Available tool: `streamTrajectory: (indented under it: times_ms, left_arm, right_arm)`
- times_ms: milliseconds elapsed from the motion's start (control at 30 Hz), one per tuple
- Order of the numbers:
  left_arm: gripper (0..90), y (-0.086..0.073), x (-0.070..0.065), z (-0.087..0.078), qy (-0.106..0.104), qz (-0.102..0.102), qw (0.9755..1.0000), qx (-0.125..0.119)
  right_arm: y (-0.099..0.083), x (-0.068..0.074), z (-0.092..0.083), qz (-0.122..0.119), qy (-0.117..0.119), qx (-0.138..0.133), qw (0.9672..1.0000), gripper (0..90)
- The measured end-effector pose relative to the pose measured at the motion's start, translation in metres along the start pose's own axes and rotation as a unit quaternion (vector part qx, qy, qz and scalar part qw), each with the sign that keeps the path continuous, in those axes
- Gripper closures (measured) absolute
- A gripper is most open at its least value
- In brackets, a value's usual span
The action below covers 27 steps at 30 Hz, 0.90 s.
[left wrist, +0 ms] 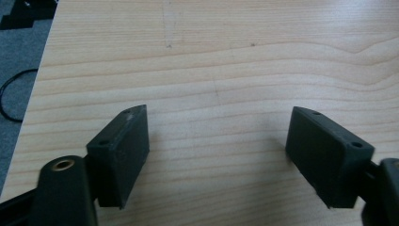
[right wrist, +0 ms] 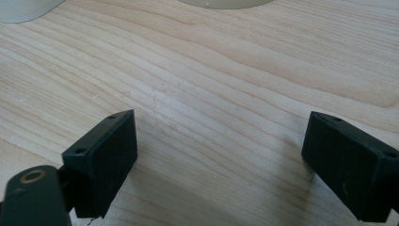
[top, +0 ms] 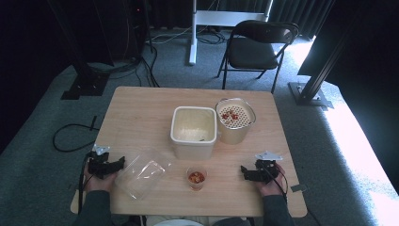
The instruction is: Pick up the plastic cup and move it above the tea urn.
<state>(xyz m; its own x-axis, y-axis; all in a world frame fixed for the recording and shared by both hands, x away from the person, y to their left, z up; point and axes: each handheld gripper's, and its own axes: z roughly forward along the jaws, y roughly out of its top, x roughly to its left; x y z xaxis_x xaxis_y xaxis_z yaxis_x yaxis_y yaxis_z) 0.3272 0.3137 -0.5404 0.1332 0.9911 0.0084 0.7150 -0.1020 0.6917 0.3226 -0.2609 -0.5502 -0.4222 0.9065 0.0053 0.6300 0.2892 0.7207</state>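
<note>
A square cream container (top: 194, 131) stands open at the table's middle. Right beside it is a cream pot with a perforated insert (top: 235, 120) holding a few red pieces. In front of the container sits a small clear cup (top: 196, 178) with red pieces inside. A clear plastic lid (top: 142, 173) lies flat at the front left. My left gripper (top: 121, 163) rests on the table just left of the lid, open, with bare wood between its jaws (left wrist: 217, 141). My right gripper (top: 243, 172) rests at the front right, open over bare wood (right wrist: 221, 150).
The wooden table (top: 136, 108) has free room at the back and left. A black folding chair (top: 259, 47) stands behind it on grey carpet. Cables (top: 70, 136) lie on the floor at the left. Black stands flank the table.
</note>
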Motion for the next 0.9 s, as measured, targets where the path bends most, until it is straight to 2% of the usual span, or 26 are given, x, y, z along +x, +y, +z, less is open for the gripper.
streamTrajectory:
  times_ms: [200, 367, 400, 467, 567, 633, 667, 700, 733, 800, 867, 900]
  left_arm:
    - [23.9, 0.000, 0.001, -0.001, -0.006, 0.007, 1.0000, 0.001]
    - [31.7, -0.001, 0.003, -0.003, -0.013, 0.013, 0.9998, -0.003]
    - [39.0, -0.002, 0.003, -0.005, -0.013, 0.012, 0.9999, -0.002]
    - [41.4, -0.002, 0.004, -0.005, -0.013, 0.009, 0.9999, -0.002]
    - [42.1, -0.001, 0.007, -0.008, -0.027, -0.005, 0.9996, -0.001]
    - [42.1, 0.000, 0.008, -0.014, -0.033, -0.009, 0.9994, -0.007]
    - [43.0, 0.003, 0.007, -0.022, -0.035, -0.014, 0.9991, -0.020]
    - [43.1, 0.003, 0.007, -0.022, -0.035, -0.014, 0.9991, -0.020]
    - [43.7, 0.005, 0.006, -0.032, -0.041, -0.015, 0.9984, -0.037]
    - [43.9, 0.006, 0.004, -0.037, -0.045, -0.015, 0.9979, -0.043]
    - [43.9, 0.006, 0.001, -0.045, -0.052, -0.013, 0.9973, -0.051]
    - [43.9, 0.007, -0.005, -0.054, -0.060, -0.004, 0.9966, -0.056]
  right_arm:
    - [0.000, 0.000, 0.000, -0.001, 0.000, 0.000, 1.0000, 10.4]
    - [0.000, 0.000, 0.000, -0.001, 0.001, 0.000, 1.0000, 10.4]
    - [0.000, -0.001, 0.000, -0.002, 0.002, 0.000, 1.0000, 10.4]
    - [0.000, -0.001, 0.000, -0.002, 0.002, 0.000, 1.0000, 10.4]
    - [0.000, -0.001, 0.000, -0.002, 0.002, 0.000, 1.0000, 10.4]
    - [0.000, -0.001, 0.000, -0.002, 0.002, 0.000, 1.0000, 10.4]
    - [0.000, -0.001, 0.000, -0.002, 0.002, 0.000, 1.0000, 10.4]
    - [0.000, -0.001, 0.000, -0.002, 0.002, 0.000, 1.0000, 10.4]
    - [0.000, -0.001, 0.000, -0.002, 0.002, 0.000, 1.0000, 10.4]
    - [0.000, -0.001, 0.000, -0.002, 0.002, 0.000, 1.0000, 10.4]
    - [0.000, -0.001, 0.000, -0.002, 0.002, 0.000, 1.0000, 10.4]
    - [0.000, -0.001, 0.000, -0.001, 0.002, 0.000, 1.0000, 10.4]
